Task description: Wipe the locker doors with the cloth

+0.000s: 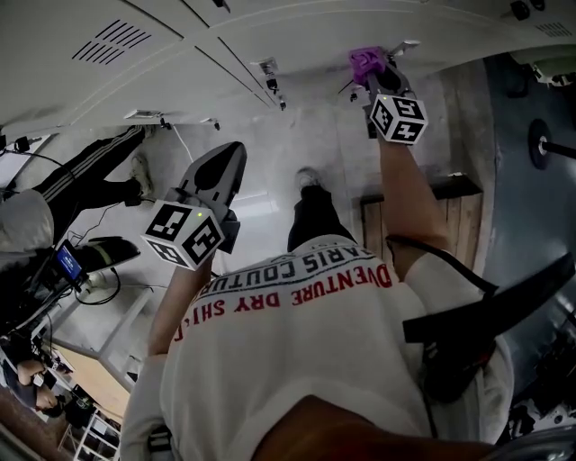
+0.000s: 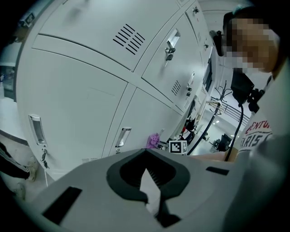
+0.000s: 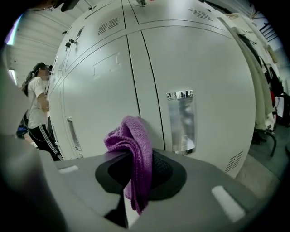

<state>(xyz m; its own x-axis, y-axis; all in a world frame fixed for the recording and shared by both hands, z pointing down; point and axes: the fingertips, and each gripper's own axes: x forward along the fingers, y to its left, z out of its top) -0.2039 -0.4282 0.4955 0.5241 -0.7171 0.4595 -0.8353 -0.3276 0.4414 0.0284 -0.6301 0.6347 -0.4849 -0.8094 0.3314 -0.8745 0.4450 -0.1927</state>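
- Right claw (image 3: 136,170): clenched on the cloth (image 3: 134,147). In the right gripper view, the cloth sits between the two jaws, with nothing else there.
- Cloth appearance: purple, with a fine looped or knitted texture. It is bunched into several thick folds.
- Cloth shape: one rounded fold stands up past the jaw tips, and a narrower tail hangs down between the jaws.
- Cloth position: you hold it up in front of the locker doors (image 3: 204,81), just left of a recessed metal handle (image 3: 181,120) and near the seam between two doors.
- Contact: none of the views shows whether the cloth touches the door face.
- Head view: the cloth (image 1: 364,63) shows as a small purple wad at the tip of the right claw (image 1: 373,72), close against the pale locker front (image 1: 180,27). Your right arm is stretched out.
- Left claw (image 2: 147,174): clenched and empty. The jaws meet at the tips, leaving only a thin sliver of light between the pads.
- Left claw position: in the head view, the left claw (image 1: 225,167) is held lower and well apart from the cloth. It points at the lockers.
- Left gripper view: the cloth (image 2: 154,140) appears far off, beside the right claw's marker cube (image 2: 177,146).
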